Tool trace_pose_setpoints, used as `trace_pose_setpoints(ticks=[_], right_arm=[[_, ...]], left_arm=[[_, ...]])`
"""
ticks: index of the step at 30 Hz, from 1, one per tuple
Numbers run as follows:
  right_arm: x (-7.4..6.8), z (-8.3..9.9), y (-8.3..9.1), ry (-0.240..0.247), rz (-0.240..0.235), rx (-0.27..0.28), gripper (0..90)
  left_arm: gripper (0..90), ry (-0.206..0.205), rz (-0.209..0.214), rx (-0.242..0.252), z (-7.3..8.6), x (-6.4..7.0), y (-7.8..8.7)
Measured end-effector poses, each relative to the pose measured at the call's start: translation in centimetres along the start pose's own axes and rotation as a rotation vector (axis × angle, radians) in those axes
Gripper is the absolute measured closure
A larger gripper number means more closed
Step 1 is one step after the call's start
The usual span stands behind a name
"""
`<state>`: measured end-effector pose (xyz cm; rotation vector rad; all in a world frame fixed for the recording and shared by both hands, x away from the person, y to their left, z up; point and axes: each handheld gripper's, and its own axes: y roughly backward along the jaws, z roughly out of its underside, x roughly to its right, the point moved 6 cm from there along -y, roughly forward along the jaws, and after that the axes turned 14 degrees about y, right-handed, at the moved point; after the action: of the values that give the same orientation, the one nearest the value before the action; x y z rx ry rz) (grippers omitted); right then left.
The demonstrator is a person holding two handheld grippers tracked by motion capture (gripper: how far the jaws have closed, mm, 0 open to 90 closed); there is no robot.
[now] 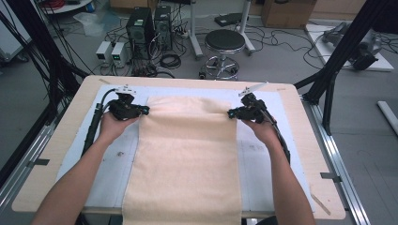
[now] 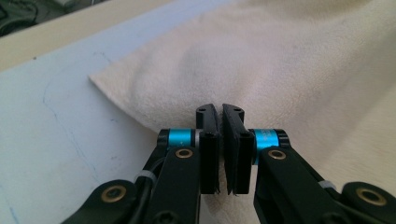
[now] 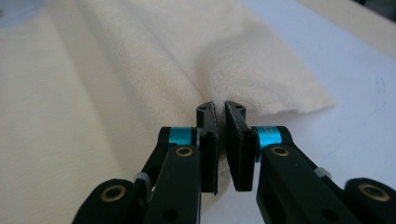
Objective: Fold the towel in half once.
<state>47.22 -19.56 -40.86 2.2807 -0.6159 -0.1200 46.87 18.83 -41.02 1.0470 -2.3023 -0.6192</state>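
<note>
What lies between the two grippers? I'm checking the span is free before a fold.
In the high view, just the cream towel: its far end spans from the left gripper to the right gripper, each shut on an edge.

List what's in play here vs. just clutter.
In play: towel, left gripper and right gripper, each shut on a towel edge; blue mat.
Clutter: stool, PC towers, floor cables.

Both forearms reach forward; left gripper (image 1: 141,110) and right gripper (image 1: 233,113) face inward, jaws seemingly closed.
</note>
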Motion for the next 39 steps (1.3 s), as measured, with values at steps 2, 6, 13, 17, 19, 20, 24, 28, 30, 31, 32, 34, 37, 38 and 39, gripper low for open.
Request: trace_pose_setpoints(ticks=[2, 6, 13, 17, 19, 20, 24, 28, 30, 31, 32, 34, 37, 38, 39], right_arm=[[-1.1, -0.5, 1.5, 0.025, -0.003, 0.036, 84.5], [-4.0, -0.8, 4.1, 0.095, -0.013, 0.060, 84.3], [-9.8, 2.3, 5.2, 0.114, -0.071, 0.053, 83.8], [-12.2, 4.9, 4.3, 0.109, -0.098, 0.017, 82.1], [-12.6, 6.0, 3.7, 0.099, -0.110, -0.018, 77.5], [-12.6, 6.2, 3.6, 0.099, -0.111, -0.017, 71.6], [-12.1, 5.9, 4.1, 0.094, -0.095, -0.005, 55.7], [-10.3, 4.6, 4.4, 0.077, -0.069, 0.035, 50.2], [-9.2, 4.2, 3.8, 0.072, -0.042, 0.021, 48.6], [-8.6, 4.2, 3.4, 0.064, -0.027, 0.005, 47.8], [-7.8, 4.2, 2.7, 0.053, -0.005, -0.004, 47.7], [-6.9, 4.2, 1.5, 0.018, -0.009, -0.017, 46.5], [-5.6, 4.4, -0.3, -0.007, 0.009, -0.024, 46.7], [-5.1, 4.7, -1.0, -0.016, 0.016, -0.036, 46.6], [-4.8, 4.9, -1.6, -0.016, 0.025, -0.046, 46.8]], left_arm=[[84.8, -0.013, 0.024, 0.032, 0.2, 0.6, 1.7], [84.3, -0.060, 0.066, 0.052, 1.6, 2.3, 4.4], [83.3, -0.112, 0.111, 0.003, 7.4, 5.0, 6.4], [78.5, -0.111, 0.117, -0.040, 10.6, 5.7, 6.1], [65.4, -0.100, 0.120, -0.052, 11.1, 5.8, 6.1], [61.8, -0.094, 0.129, -0.045, 11.0, 5.7, 6.2], [53.7, -0.084, 0.121, -0.018, 9.6, 5.1, 6.3], [52.3, -0.071, 0.098, 0.005, 8.1, 4.4, 5.8], [50.9, -0.066, 0.085, 0.013, 7.4, 4.0, 5.2], [49.6, -0.058, 0.072, 0.012, 7.1, 3.7, 4.6], [49.2, -0.045, 0.066, 0.012, 7.0, 3.5, 4.1], [49.3, -0.027, 0.050, 0.011, 6.8, 2.9, 3.2], [50.1, -0.010, 0.006, -0.027, 7.0, 1.6, 1.4], [50.1, -0.006, -0.009, -0.040, 7.0, 1.2, 1.0], [50.5, -0.001, -0.019, -0.048, 6.9, 0.9, 0.6]])
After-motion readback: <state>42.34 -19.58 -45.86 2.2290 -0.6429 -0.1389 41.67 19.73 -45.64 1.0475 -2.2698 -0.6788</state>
